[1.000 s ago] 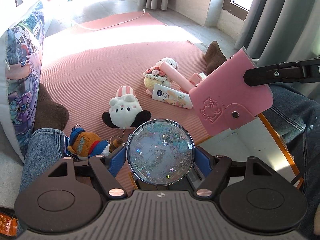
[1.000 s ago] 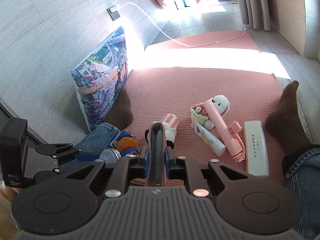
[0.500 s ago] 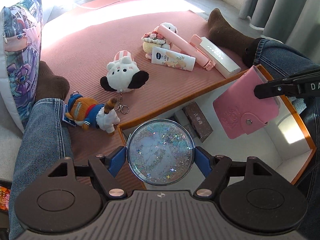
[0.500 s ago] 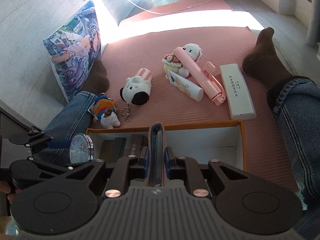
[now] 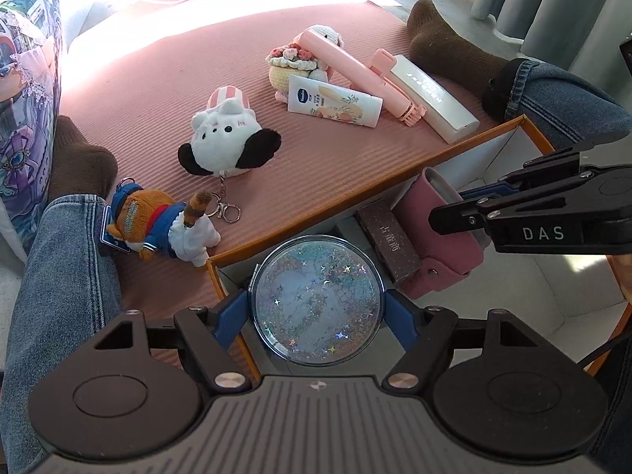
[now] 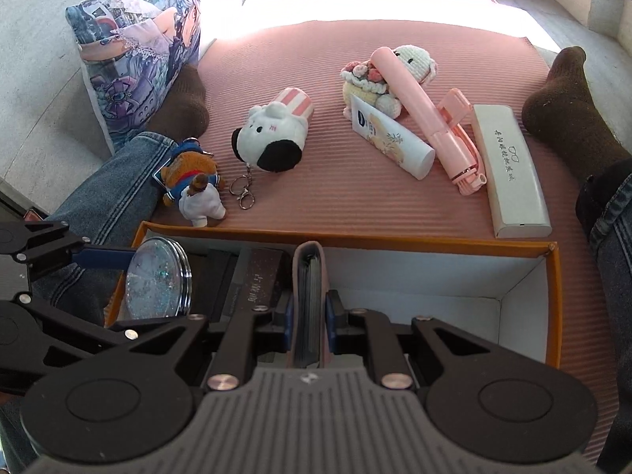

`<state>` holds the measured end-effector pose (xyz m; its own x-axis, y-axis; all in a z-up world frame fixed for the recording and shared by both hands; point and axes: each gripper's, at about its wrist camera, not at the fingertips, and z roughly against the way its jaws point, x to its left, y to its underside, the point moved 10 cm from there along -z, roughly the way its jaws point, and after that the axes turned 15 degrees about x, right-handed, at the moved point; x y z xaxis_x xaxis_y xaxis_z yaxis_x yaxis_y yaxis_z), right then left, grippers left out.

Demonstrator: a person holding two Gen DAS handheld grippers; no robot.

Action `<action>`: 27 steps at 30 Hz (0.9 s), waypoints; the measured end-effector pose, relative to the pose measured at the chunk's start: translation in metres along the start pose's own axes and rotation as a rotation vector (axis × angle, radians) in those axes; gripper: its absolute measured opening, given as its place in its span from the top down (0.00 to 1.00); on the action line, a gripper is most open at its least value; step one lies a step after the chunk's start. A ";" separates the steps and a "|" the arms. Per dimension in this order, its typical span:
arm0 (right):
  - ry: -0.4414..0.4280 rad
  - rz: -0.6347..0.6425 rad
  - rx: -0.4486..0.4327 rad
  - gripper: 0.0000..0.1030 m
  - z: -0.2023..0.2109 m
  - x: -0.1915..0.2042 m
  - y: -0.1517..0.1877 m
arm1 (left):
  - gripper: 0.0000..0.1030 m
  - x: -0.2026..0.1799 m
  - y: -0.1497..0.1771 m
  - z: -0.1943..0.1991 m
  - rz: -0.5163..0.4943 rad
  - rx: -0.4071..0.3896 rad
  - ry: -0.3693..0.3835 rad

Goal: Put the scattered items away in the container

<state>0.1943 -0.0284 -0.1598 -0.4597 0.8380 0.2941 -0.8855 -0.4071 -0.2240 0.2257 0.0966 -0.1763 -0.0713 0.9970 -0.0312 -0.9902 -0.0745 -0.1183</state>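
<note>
Our left gripper (image 5: 318, 312) is clamping the glitter disc (image 5: 318, 299). Our right gripper (image 6: 309, 318) is pinching the pink wallet (image 6: 310, 300) inside the orange-rimmed box (image 6: 434, 243).

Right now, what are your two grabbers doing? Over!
Left gripper shut on glitter disc, over box. Right gripper shut on pink wallet, low in box beside brown case. Nothing blocking.
</note>
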 end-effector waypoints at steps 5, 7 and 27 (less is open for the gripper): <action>-0.020 -0.006 0.006 0.81 -0.010 0.001 -0.003 | 0.16 -0.001 -0.002 -0.004 0.002 0.007 0.010; -0.044 -0.009 0.009 0.77 -0.012 0.004 -0.003 | 0.16 -0.001 -0.002 -0.006 0.005 0.008 0.013; -0.115 -0.065 0.012 0.60 -0.004 -0.005 0.008 | 0.15 0.001 -0.014 -0.030 0.123 0.083 0.059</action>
<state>0.1901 -0.0345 -0.1666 -0.4053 0.8160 0.4121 -0.9141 -0.3579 -0.1904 0.2434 0.0980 -0.2047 -0.1880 0.9772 -0.0988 -0.9811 -0.1916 -0.0279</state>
